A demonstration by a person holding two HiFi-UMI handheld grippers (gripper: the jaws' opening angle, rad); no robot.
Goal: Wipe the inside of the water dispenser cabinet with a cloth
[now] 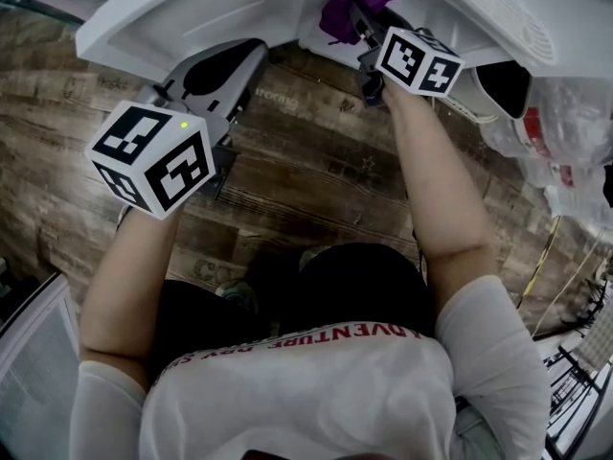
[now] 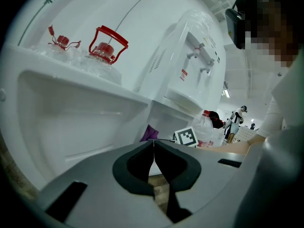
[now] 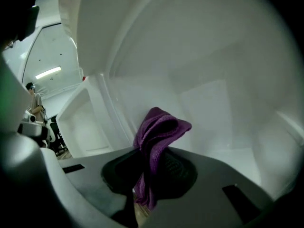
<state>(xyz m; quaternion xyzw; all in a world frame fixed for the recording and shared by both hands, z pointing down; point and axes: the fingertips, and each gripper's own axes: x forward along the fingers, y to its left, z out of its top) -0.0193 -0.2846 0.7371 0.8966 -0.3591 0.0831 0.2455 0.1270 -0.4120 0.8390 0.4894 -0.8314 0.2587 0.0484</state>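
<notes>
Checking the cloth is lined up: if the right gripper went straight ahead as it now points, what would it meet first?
Probably the cabinet's white inner wall, with the purple cloth pinched in the right gripper touching first. Depth is hard to judge.

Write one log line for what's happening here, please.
right gripper: shut on purple cloth, reaching into cabinet | left gripper: shut, empty, outside cabinet | purple cloth touching cabinet: cannot tell
</notes>
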